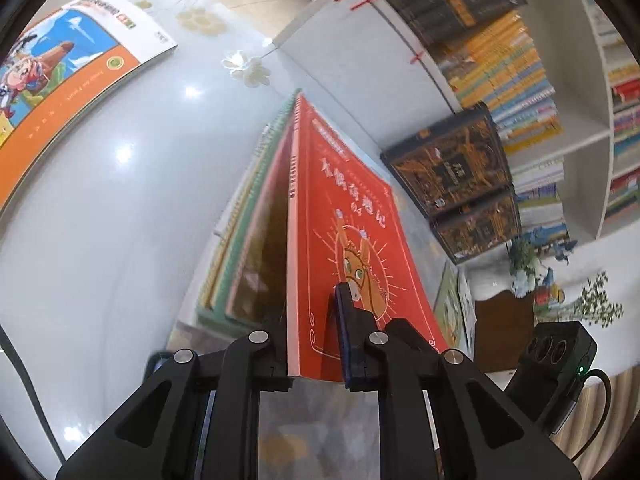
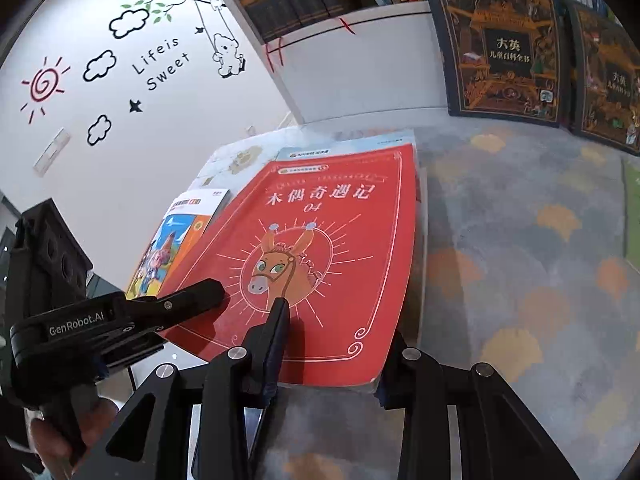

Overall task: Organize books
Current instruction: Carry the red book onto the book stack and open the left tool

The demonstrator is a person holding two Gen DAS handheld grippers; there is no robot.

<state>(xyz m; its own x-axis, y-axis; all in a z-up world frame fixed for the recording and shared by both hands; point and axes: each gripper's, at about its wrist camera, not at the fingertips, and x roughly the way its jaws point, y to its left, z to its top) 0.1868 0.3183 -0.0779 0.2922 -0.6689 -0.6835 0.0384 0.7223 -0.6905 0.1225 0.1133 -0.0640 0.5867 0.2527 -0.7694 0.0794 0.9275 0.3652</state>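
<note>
A red book with a donkey on its cover (image 2: pixel 332 220) lies over a stack of books (image 1: pixel 248 220) on a white table (image 1: pixel 120 220). My left gripper (image 1: pixel 312 316) is shut on the red book (image 1: pixel 340 200) at its near edge, one finger on the cover and the other underneath. In the left wrist view a dark gap shows between the red book and the stack. My right gripper (image 2: pixel 336 326) is shut on the book's near right corner. In the right wrist view the left gripper's upper finger (image 2: pixel 204 292) rests on the cover.
An orange and blue picture book (image 2: pixel 176 240) lies on the table left of the stack. Two dark ornate books (image 2: pixel 500 48) lean against a white bookshelf full of coloured spines (image 1: pixel 512 76). A patterned grey carpet (image 2: pixel 520 240) lies to the right, below the table edge.
</note>
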